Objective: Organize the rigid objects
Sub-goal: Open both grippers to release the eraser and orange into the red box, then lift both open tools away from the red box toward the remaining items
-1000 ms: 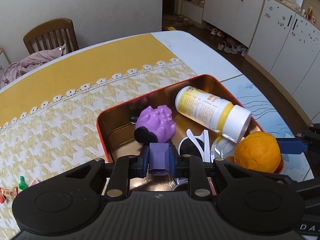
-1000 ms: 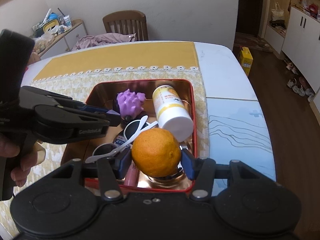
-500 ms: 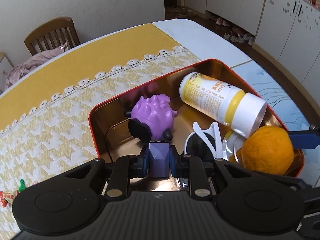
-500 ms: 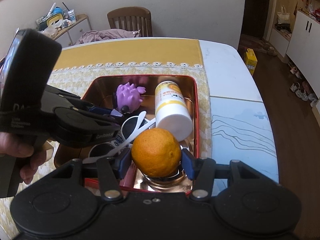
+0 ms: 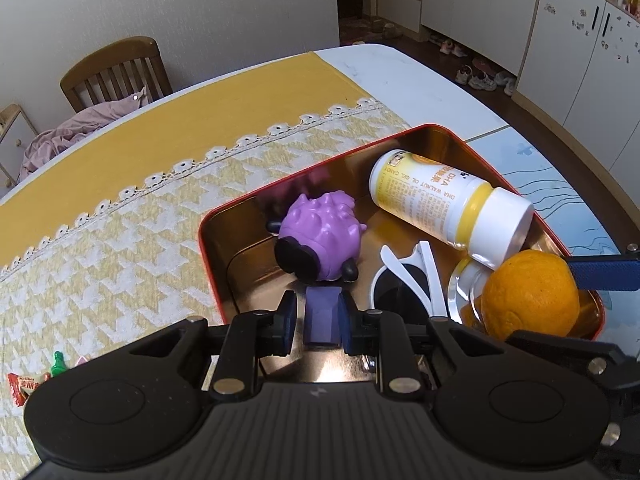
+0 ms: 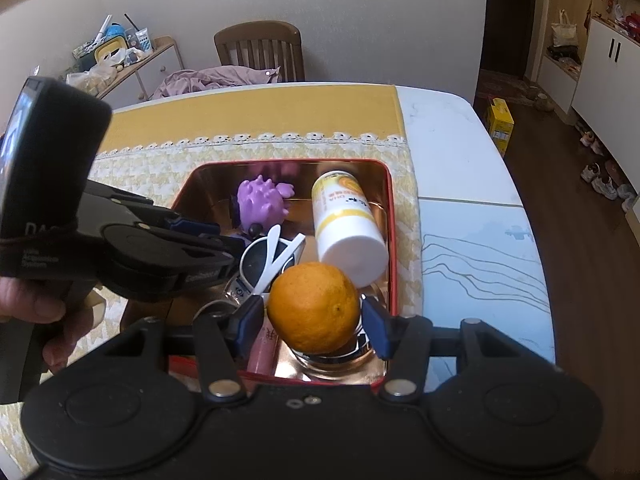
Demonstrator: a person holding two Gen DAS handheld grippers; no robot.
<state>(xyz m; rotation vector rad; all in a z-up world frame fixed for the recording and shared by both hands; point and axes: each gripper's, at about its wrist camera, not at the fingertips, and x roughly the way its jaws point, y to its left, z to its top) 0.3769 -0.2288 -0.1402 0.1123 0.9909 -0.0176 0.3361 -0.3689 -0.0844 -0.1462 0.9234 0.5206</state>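
**Two hand-held grippers working over a red tin of assorted objects**

The left gripper (image 5: 319, 322) is pinching a small purple block (image 5: 321, 314) between its dark blue pads, the jaws drawn nearly together on it, just above the near inner edge of the red tin (image 5: 208, 256). Directly beyond the block, a spiky purple toy (image 5: 320, 236) with black feet is lying on the tin's gold floor. To its right a white-capped yellow supplement bottle (image 5: 448, 204) is lying on its side, its cap pointing toward the near right corner. White-framed sunglasses (image 5: 404, 276) are resting between the toy and the orange (image 5: 528, 294).

In the right wrist view, the right gripper (image 6: 314, 326) is bracketing the orange (image 6: 314, 306), its jaws standing half spread; the blue pads are sitting just beside the fruit's flanks, and whether they are pressing on it cannot be told. The orange is sitting on the mouth of a clear glass jar (image 6: 332, 356) in the tin's near right corner, touching the bottle's cap. A pink tube (image 6: 262, 346) is lying just left of the jar.

A person's hand (image 6: 44, 316) is gripping the left gripper's handle. The tin is resting on a yellow houndstooth cloth (image 5: 100, 248) covering a white table (image 6: 448, 140). A wooden chair (image 6: 258, 50) is standing at the far side.
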